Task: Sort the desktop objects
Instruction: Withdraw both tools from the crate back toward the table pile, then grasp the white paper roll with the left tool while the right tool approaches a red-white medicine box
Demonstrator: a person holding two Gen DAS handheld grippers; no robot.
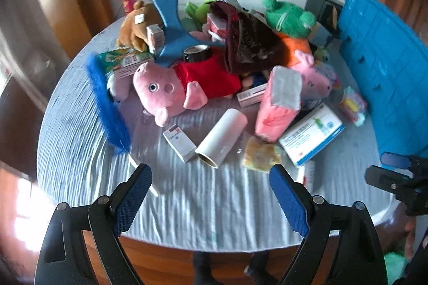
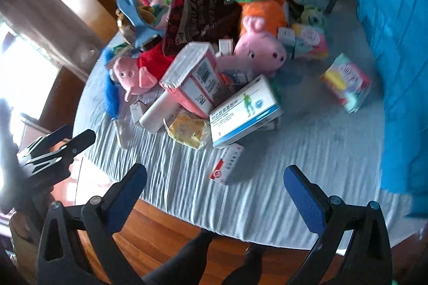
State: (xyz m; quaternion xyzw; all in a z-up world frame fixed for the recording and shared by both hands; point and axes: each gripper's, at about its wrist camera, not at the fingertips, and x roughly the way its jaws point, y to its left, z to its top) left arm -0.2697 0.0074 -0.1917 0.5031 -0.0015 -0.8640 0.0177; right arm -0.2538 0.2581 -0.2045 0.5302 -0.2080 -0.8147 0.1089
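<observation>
Left gripper point(image 1: 211, 180) held level above the near edge of the round table point(image 1: 80, 151), fingers spread wide, grasping nothing, aimed at the white roll point(image 1: 223, 136) before the toy-and-box pile. Right gripper point(image 2: 215, 182) likewise spread and empty, hovering over the near edge, pointed toward the small red-and-white box point(image 2: 227, 164).

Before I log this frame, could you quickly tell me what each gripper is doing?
Left gripper: open, holding nothing.
Right gripper: open, holding nothing.
</observation>
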